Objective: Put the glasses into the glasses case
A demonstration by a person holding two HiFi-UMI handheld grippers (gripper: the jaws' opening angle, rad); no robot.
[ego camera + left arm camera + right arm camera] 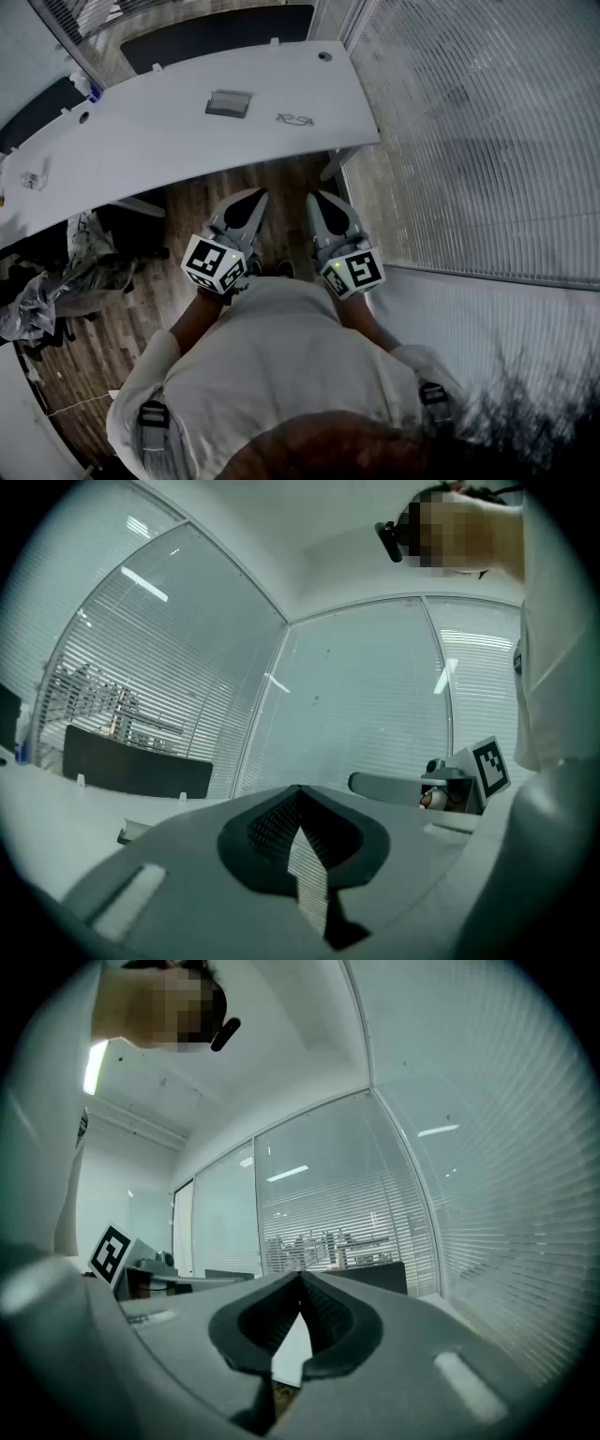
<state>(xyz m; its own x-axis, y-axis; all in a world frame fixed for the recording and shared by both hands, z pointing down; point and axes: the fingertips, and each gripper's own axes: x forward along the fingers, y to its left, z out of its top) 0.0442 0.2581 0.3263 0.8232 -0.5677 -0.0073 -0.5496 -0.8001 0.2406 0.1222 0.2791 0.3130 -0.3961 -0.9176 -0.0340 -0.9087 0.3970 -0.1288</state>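
Note:
In the head view a small grey glasses case (230,103) lies on the white desk (141,141), far ahead of me. Thin dark glasses (294,119) lie on the desk just right of the case. Both grippers are held level close to my body, above the wooden floor and short of the desk. My left gripper (253,195) (300,789) is shut with nothing in it. My right gripper (317,197) (300,1274) is also shut and empty. The two grippers sit side by side, well apart from the case and glasses.
A wall of slatted blinds (469,141) runs along the right. A dark panel (216,33) stands behind the desk. A chair with crumpled plastic (56,281) stands on the floor at the left, and a small object (33,180) lies at the desk's left end.

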